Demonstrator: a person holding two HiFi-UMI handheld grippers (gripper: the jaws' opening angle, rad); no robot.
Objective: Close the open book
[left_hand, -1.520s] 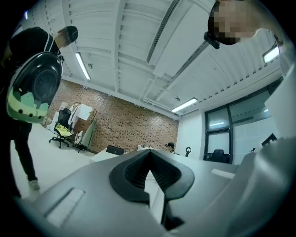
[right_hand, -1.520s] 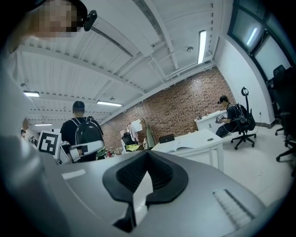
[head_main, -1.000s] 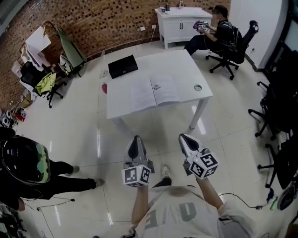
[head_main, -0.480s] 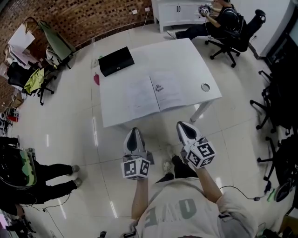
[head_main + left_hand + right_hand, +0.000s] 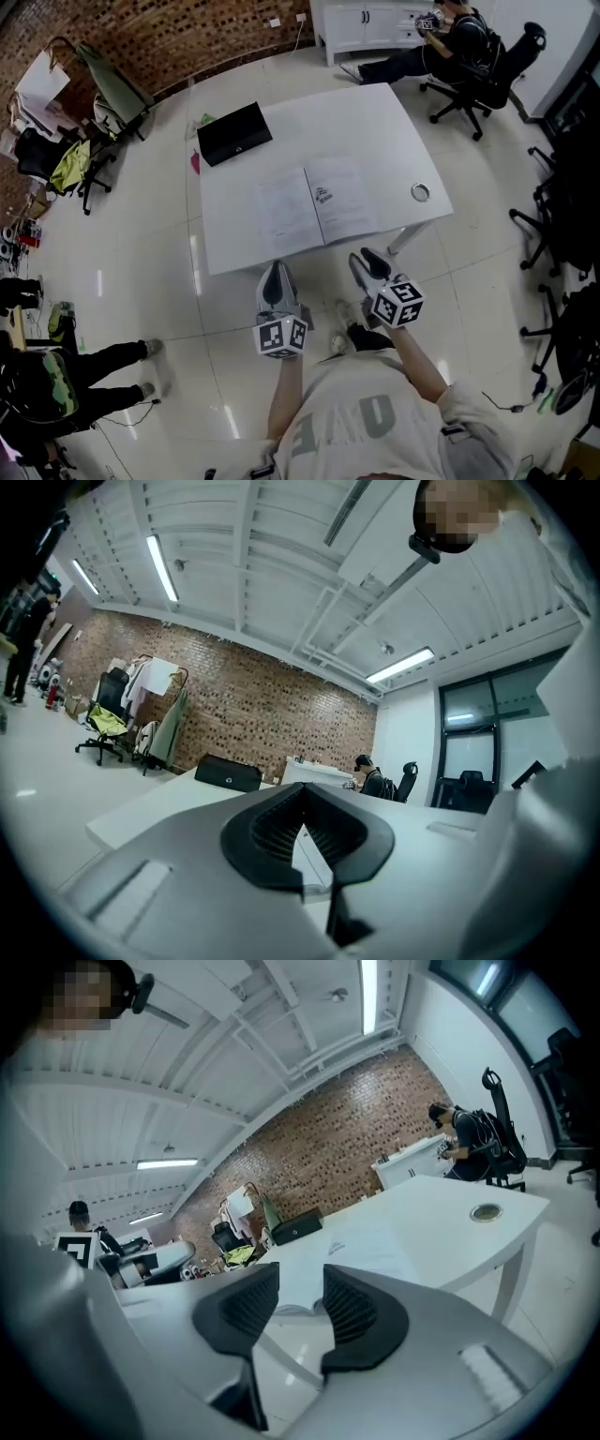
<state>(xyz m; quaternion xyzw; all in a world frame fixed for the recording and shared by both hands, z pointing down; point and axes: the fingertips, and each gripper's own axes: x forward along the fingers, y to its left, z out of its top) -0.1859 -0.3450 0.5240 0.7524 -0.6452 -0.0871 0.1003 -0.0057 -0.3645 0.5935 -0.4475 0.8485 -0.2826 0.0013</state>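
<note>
An open book (image 5: pixel 314 206) with white pages lies flat on the white table (image 5: pixel 375 122), near its front edge. Both grippers hover over the floor just short of that edge, pointing at the table. My left gripper (image 5: pixel 275 274) is in front of the book's left page, jaws shut and empty (image 5: pixel 302 822). My right gripper (image 5: pixel 362 260) is in front of the right page; its jaws have just been opening and stand apart with nothing between them (image 5: pixel 300 1302). The book (image 5: pixel 361 1244) shows beyond them in the right gripper view.
A black case (image 5: pixel 234 133) sits at the table's far left corner, and a round grommet (image 5: pixel 420 192) at its right edge. A seated person (image 5: pixel 459 37) is behind the table, office chairs (image 5: pixel 562 216) to the right, and a standing person (image 5: pixel 56 384) and cluttered chairs (image 5: pixel 66 159) to the left.
Both grippers have come forward and lower, from mid-floor to just short of the table's front edge. The right jaws, shut before, now stand apart.
</note>
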